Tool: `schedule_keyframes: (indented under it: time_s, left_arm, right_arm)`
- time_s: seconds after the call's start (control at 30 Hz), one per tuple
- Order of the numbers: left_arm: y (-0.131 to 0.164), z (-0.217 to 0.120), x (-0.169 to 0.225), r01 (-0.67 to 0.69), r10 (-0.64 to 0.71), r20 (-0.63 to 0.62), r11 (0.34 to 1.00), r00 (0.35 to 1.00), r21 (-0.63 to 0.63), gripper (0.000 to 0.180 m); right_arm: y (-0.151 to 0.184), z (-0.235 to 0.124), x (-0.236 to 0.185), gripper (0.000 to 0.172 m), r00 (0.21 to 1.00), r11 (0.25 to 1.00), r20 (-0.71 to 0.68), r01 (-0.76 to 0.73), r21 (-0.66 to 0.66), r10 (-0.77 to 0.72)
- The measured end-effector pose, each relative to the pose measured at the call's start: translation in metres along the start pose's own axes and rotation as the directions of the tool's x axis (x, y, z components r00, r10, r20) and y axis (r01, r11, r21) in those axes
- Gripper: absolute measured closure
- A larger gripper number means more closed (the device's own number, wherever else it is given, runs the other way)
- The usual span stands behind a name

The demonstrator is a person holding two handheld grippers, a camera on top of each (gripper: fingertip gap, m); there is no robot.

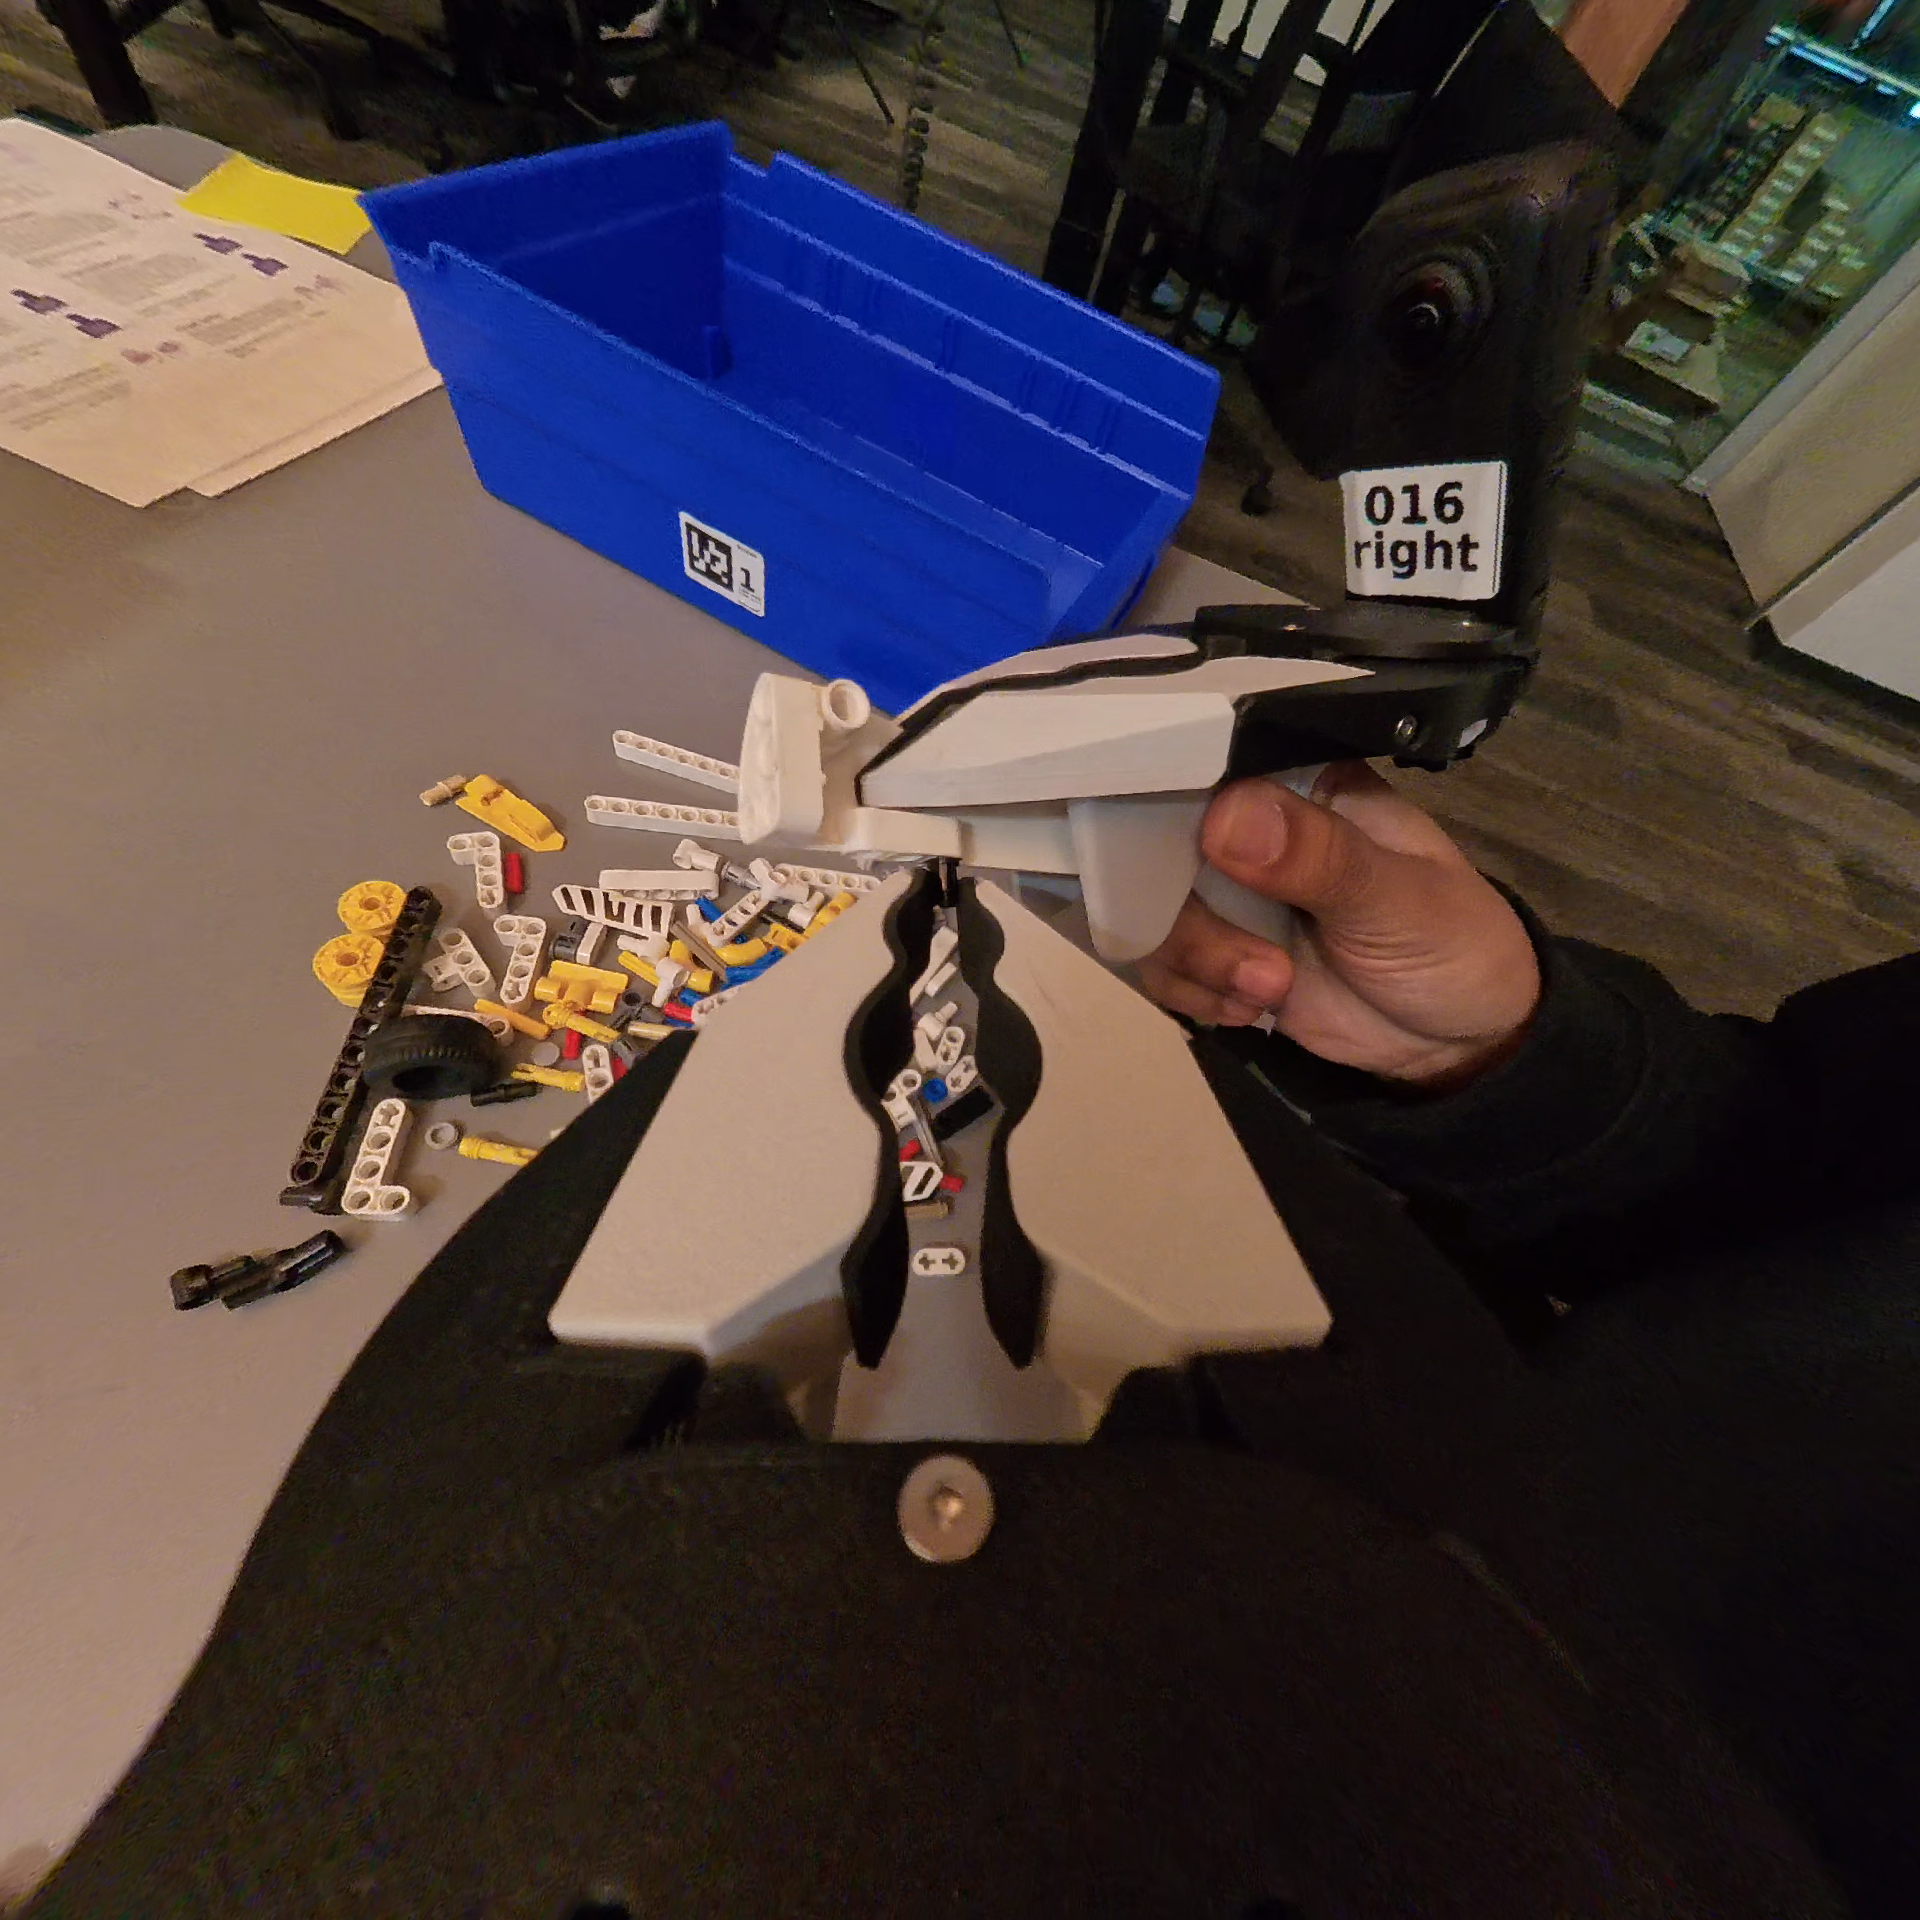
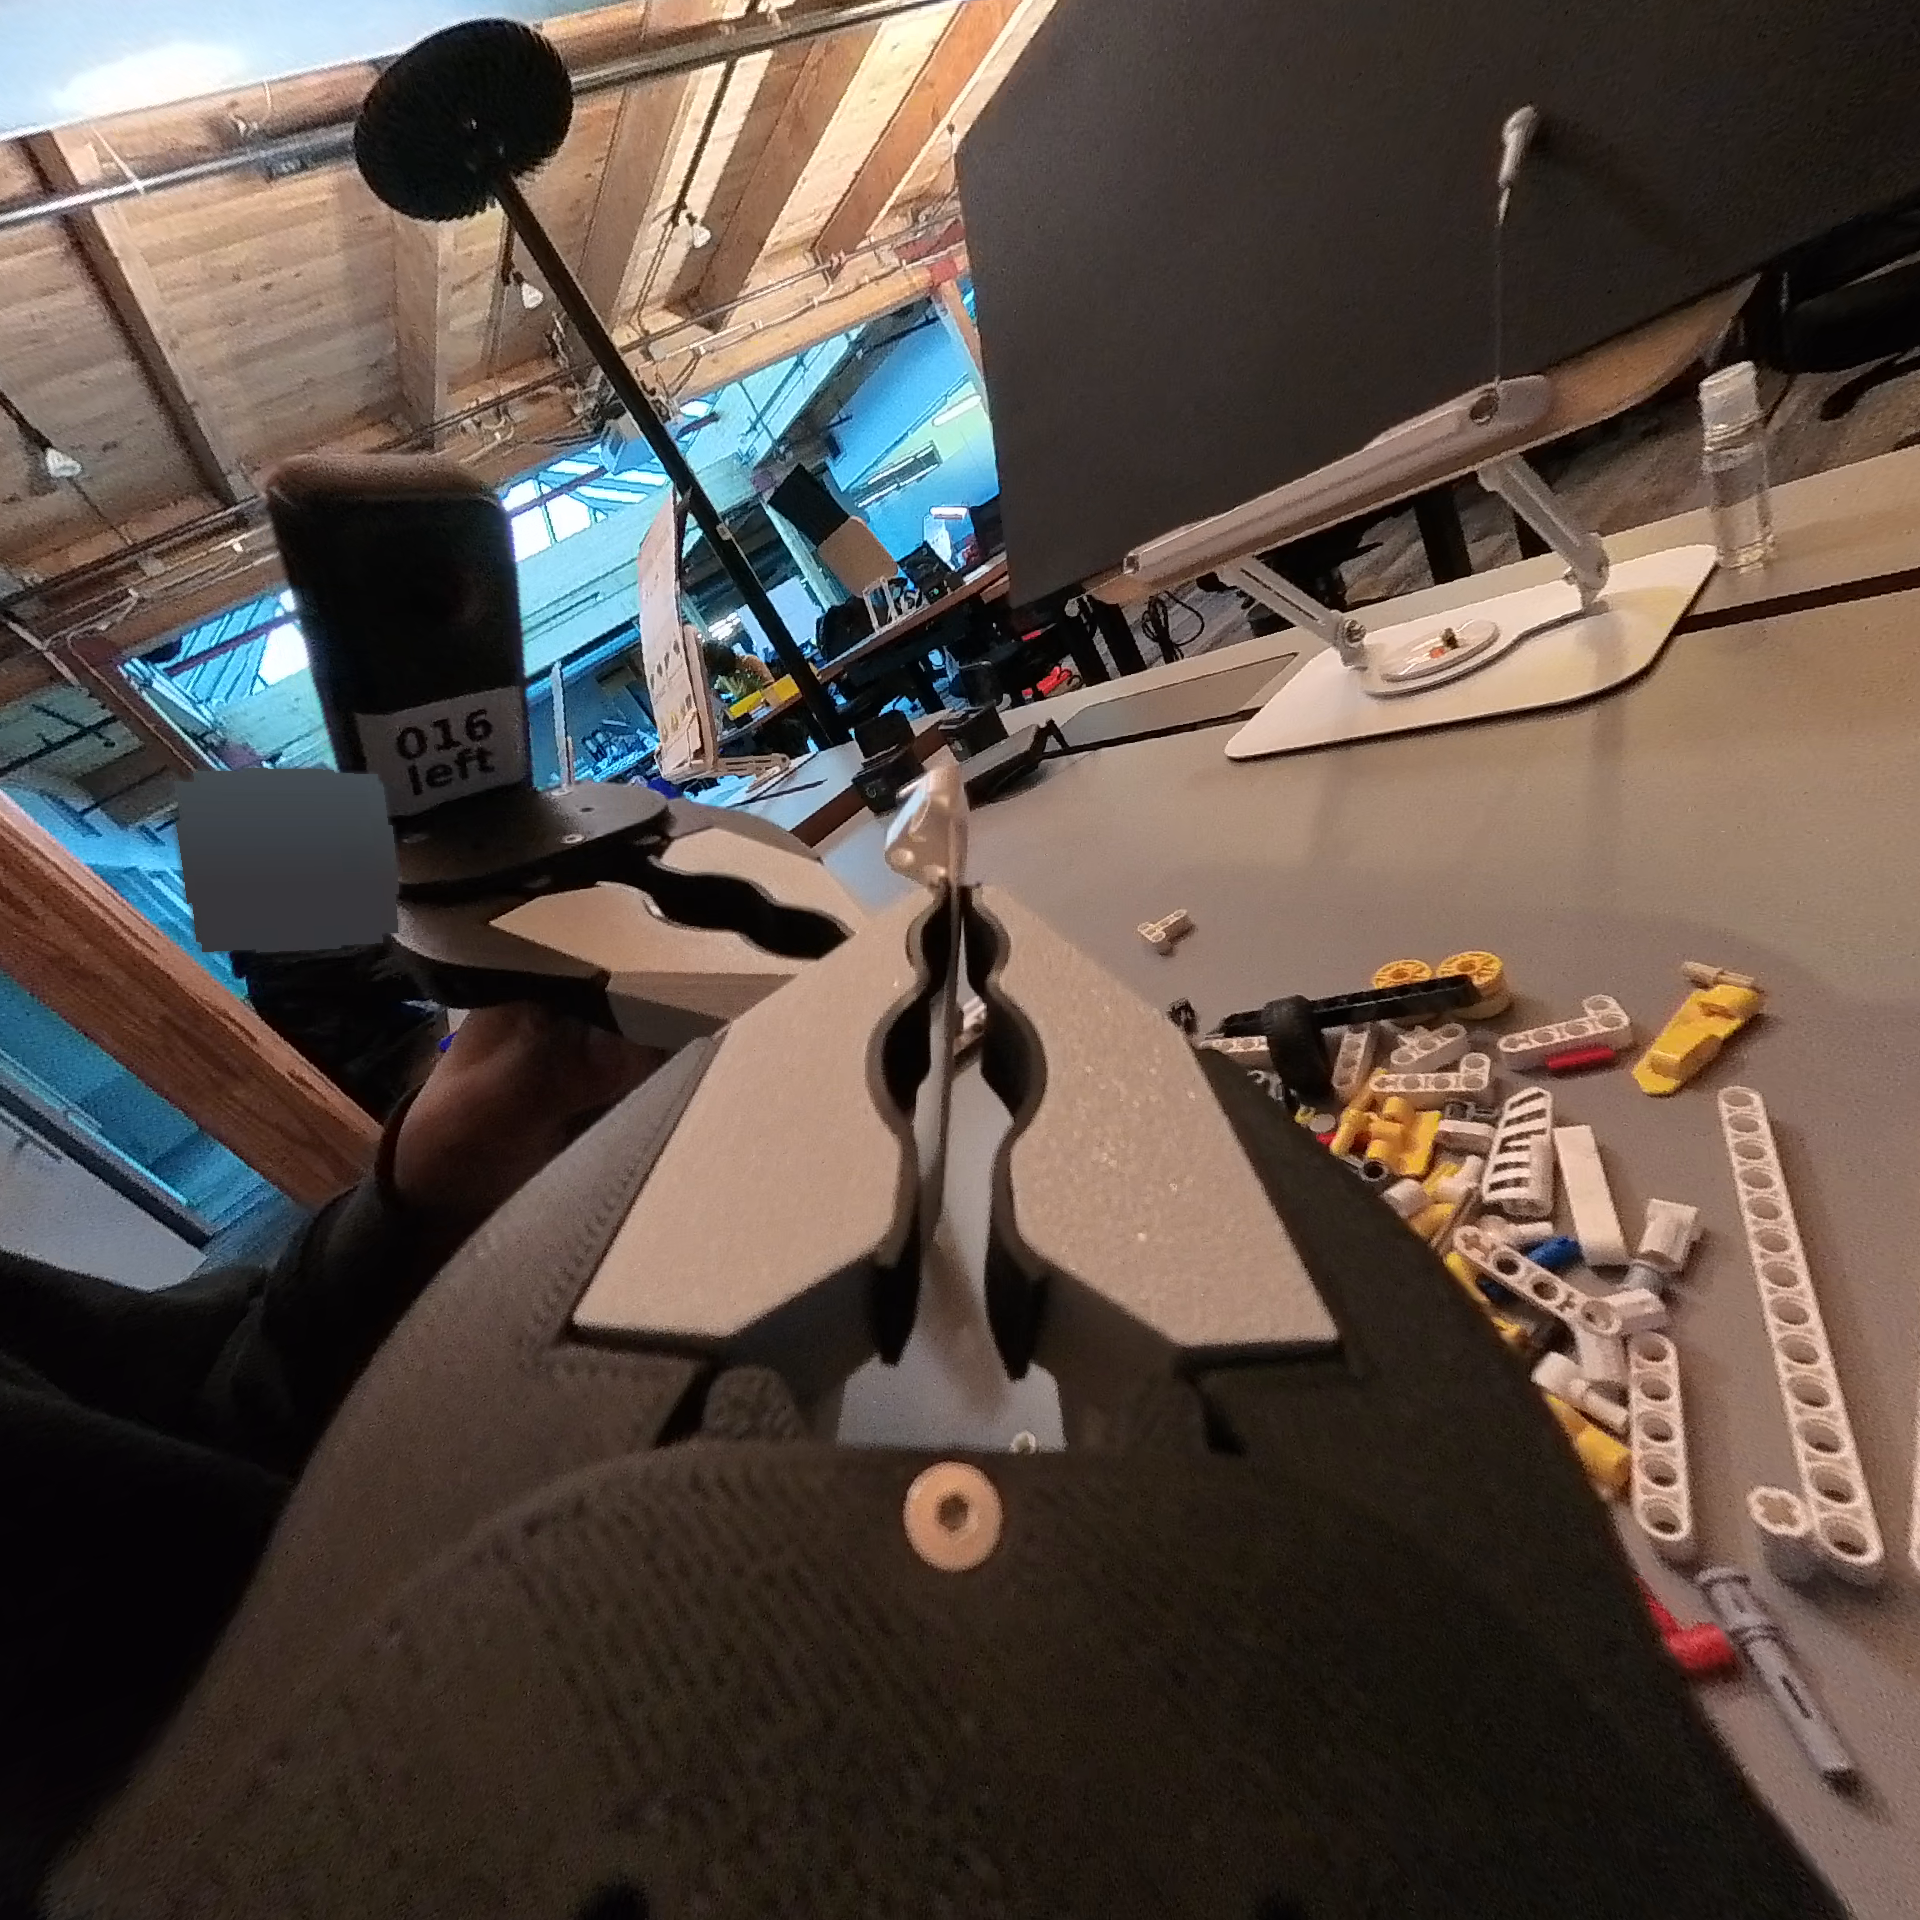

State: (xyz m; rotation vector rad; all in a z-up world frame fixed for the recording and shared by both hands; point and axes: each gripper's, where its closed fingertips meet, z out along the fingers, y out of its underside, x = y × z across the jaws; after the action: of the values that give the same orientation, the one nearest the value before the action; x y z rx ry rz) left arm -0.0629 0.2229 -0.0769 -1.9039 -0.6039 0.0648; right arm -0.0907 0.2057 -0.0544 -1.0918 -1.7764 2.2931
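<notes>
Two hand-held grippers meet above loose building pieces on a grey tabletop (image 1: pixel 208 727).

The right hand-held gripper (image 1: pixel 878 758) is clenched on a white part (image 1: pixel 784 758), held level in the air just in front of a blue bin (image 1: pixel 582 457). The left hand-held gripper (image 1: pixel 940 894) comes up from below with its tips closed. It seems to pinch a small black part (image 1: pixel 943 871) that touches the underside of the white part. The other pieces (image 1: pixel 582 977) are yellow, white, black, blue and red, among them beams, wheels and a tyre. They lie scattered on the tabletop beside the bin. No pieces can be seen in the part of the bin that shows.
</notes>
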Motion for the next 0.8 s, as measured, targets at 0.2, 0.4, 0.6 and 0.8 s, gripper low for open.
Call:
schedule_keyframes:
  time_s: [0.2, 0.4, 0.6, 0.8]
  left_arm:
    - [-0.002, -0.007, -0.005, -0.007, 0.007, 0.016, 1.000, 1.000, 0.023, 0.180]
    - [0.001, -0.006, -0.003, -0.011, 0.011, 0.014, 0.999, 1.000, 0.030, 0.180]
    - [-0.006, -0.011, 0.004, -0.039, 0.032, 0.050, 0.991, 0.998, 0.128, 0.178]
    - [0.026, -0.022, -0.009, 0.084, -0.089, 0.045, 0.992, 0.995, 0.094, 0.179]
  right_arm:
    - [0.004, -0.003, -0.004, 0.172, 0.990, 0.995, 0.107, -0.085, -0.049, 0.090]
    - [0.003, -0.007, -0.006, 0.172, 0.973, 0.987, 0.169, -0.155, -0.038, 0.159]
    - [-0.018, -0.016, -0.005, 0.172, 0.986, 0.984, 0.107, -0.141, 0.106, 0.129]
    - [-0.059, -0.058, 0.014, 0.172, 0.981, 0.983, -0.156, 0.132, 0.127, -0.111]
